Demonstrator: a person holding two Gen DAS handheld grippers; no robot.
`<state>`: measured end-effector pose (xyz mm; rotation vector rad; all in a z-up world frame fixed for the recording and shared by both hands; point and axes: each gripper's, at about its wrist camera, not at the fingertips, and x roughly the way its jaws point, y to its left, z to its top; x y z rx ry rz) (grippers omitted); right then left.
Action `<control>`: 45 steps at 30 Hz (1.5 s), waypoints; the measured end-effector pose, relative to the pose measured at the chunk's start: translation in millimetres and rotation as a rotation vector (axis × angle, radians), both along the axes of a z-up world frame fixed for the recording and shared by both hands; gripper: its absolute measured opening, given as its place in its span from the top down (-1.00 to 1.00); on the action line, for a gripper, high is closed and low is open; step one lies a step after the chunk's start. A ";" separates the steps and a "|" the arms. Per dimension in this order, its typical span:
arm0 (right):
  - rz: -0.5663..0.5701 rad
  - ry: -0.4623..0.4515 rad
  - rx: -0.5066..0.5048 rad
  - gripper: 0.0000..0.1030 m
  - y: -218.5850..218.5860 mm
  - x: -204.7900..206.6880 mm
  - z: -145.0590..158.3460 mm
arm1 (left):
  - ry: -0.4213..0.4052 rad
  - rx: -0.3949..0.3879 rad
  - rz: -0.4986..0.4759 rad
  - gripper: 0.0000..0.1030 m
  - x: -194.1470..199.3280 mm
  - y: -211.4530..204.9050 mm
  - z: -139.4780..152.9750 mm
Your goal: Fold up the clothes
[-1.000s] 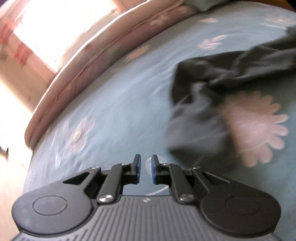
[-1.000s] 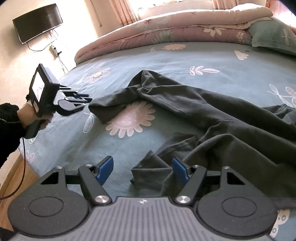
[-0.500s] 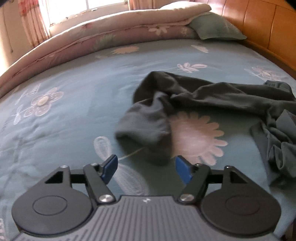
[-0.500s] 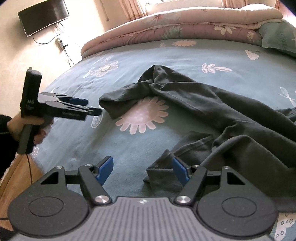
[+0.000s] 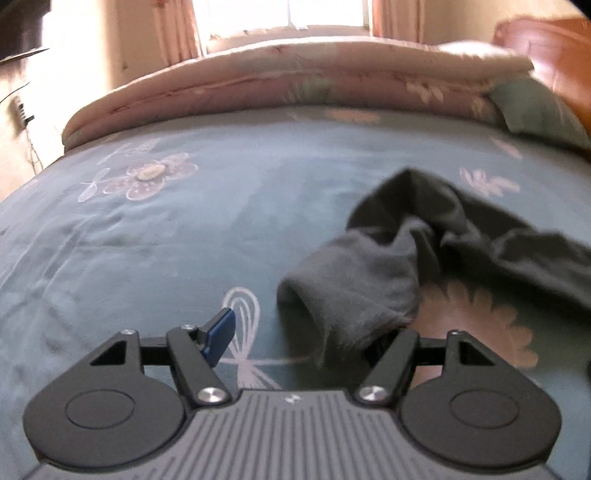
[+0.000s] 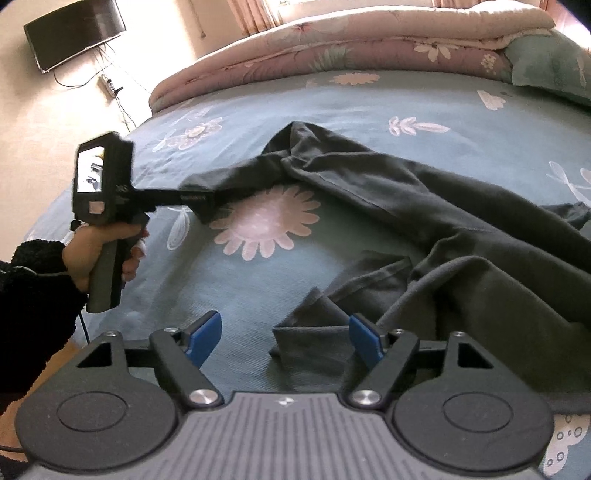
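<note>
A dark grey long-sleeved garment (image 6: 461,229) lies crumpled on the blue flowered bed sheet (image 6: 369,122). Its sleeve cuff (image 5: 347,291) lies just ahead of my left gripper (image 5: 306,336), whose jaws stand wide. The cuff's edge covers the right pad, and the left pad (image 5: 221,334) is clear of the cloth. In the right wrist view the left gripper (image 6: 207,201) reaches that sleeve end from the left. My right gripper (image 6: 283,325) hovers over a folded hem corner (image 6: 314,336). Its jaws are opening, with the corner between the pads and nothing gripped.
A folded pink quilt (image 6: 351,40) runs along the far side of the bed, and a green pillow (image 6: 554,62) sits at the far right. A wooden headboard (image 5: 546,48) stands behind it. A TV (image 6: 74,33) hangs on the left wall. A hand (image 6: 99,251) in a black sleeve holds the left gripper.
My left gripper went from nearly shut to wide open, rolled level and dropped toward the sleeve cuff. The right gripper stayed in place and its jaws widened slightly.
</note>
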<state>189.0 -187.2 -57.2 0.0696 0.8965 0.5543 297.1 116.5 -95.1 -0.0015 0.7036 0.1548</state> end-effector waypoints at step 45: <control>-0.004 0.027 -0.012 -0.57 1.1 6.5 -13.6 | -0.098 -0.034 0.057 0.91 4.7 61.1 8.9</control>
